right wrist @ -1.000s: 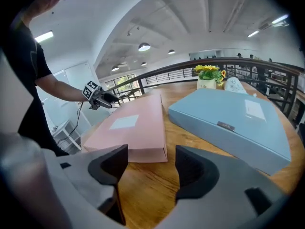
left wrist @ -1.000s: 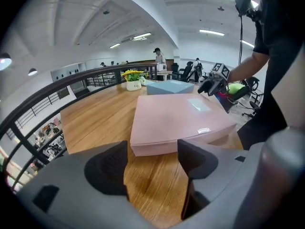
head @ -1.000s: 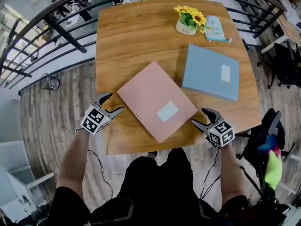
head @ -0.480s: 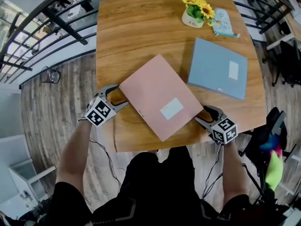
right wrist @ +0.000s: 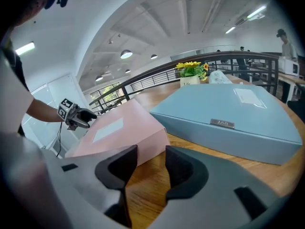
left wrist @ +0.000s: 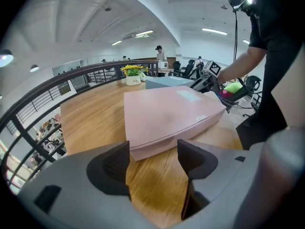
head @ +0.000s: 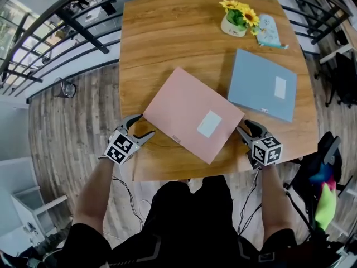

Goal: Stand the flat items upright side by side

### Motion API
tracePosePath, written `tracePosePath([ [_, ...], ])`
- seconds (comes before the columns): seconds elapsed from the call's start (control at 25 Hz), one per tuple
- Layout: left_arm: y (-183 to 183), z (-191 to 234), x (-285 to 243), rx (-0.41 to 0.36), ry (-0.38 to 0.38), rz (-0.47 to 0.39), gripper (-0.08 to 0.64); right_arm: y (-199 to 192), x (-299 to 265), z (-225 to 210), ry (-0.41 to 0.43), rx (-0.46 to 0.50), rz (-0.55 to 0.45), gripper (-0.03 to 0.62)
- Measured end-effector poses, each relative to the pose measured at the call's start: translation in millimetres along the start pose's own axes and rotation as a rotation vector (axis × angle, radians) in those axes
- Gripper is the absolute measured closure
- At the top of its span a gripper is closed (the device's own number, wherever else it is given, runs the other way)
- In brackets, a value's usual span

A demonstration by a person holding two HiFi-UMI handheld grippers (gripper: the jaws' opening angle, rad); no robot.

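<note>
Left gripper point(left wrist: 152, 156): your fingers stand spread, with nothing between the pads. The near corner of the pink folder point(left wrist: 167, 113) lies just ahead of the gap, untouched.

Right gripper point(right wrist: 151, 159): your jaws have just been closing and now stand partly apart. The opposite corner of the pink folder sits at the mouth of the gap, but the pads do not press on it.

The pink folder lies flat and slantwise on the wooden table point(head: 167, 38), near its front edge, with one of your grippers at each outer corner. The blue folder point(head: 262, 85) also lies flat, just beside the pink one on your right, with a strip of bare wood between them. Neither item stands upright.

At the far edge, well apart from the folders, stand a pot of yellow flowers point(head: 234, 21) and, just beside it, a patterned pouch point(head: 269, 25).
</note>
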State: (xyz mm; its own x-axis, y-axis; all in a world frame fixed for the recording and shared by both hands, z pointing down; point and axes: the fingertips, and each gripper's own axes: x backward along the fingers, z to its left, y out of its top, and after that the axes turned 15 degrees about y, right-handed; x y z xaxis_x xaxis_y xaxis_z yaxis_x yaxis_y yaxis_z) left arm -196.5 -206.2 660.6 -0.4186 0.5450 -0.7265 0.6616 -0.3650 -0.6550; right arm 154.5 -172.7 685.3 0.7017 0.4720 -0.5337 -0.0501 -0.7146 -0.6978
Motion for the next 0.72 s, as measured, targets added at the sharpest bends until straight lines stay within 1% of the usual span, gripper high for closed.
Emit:
tracePosePath([
  [0.04,-1.6,-2.2,2.0,0.007,0.004,-0.001,0.230,1.5,-0.6,-3.4,-0.014,-0.016,-0.009,0.400],
  [0.16,-5.0,-10.7,8.5,0.034,-0.001,-0.004,0.232,2.5,2.1,-12.9,-0.054,-0.093,-0.047,0.362],
  [0.24,-6.0,-15.2,12.1,0.051,-0.009,-0.004,0.232,2.0,6.3,-11.4,-0.058,-0.139,-0.076,0.348],
  [0.32,-6.6,-16.2,13.0,0.059,-0.011,-0.004,0.232,0.4,9.9,-1.4,-0.032,-0.190,-0.114,0.339],
  [0.36,-7.2,-14.6,12.7,0.061,-0.005,-0.003,0.232,-0.8,11.3,5.1,-0.011,-0.226,-0.141,0.327],
  [0.44,-8.7,-5.8,11.3,0.063,0.026,0.000,0.232,-3.4,11.8,20.8,0.048,-0.320,-0.201,0.322],
  [0.52,-9.8,3.6,9.5,0.044,0.054,0.001,0.230,-8.5,5.7,38.8,0.120,-0.395,-0.223,0.310],
  [0.56,-9.6,5.1,7.9,0.017,0.057,0.001,0.230,-12.0,1.1,45.6,0.144,-0.416,-0.218,0.301],
  [0.64,-5.6,2.6,2.1,-0.044,0.047,-0.001,0.230,-19.6,-7.3,51.8,0.160,-0.444,-0.200,0.301],
  [0.72,1.8,-3.3,-5.1,-0.072,0.027,-0.009,0.230,-27.3,-13.2,51.9,0.159,-0.485,-0.193,0.293],
])
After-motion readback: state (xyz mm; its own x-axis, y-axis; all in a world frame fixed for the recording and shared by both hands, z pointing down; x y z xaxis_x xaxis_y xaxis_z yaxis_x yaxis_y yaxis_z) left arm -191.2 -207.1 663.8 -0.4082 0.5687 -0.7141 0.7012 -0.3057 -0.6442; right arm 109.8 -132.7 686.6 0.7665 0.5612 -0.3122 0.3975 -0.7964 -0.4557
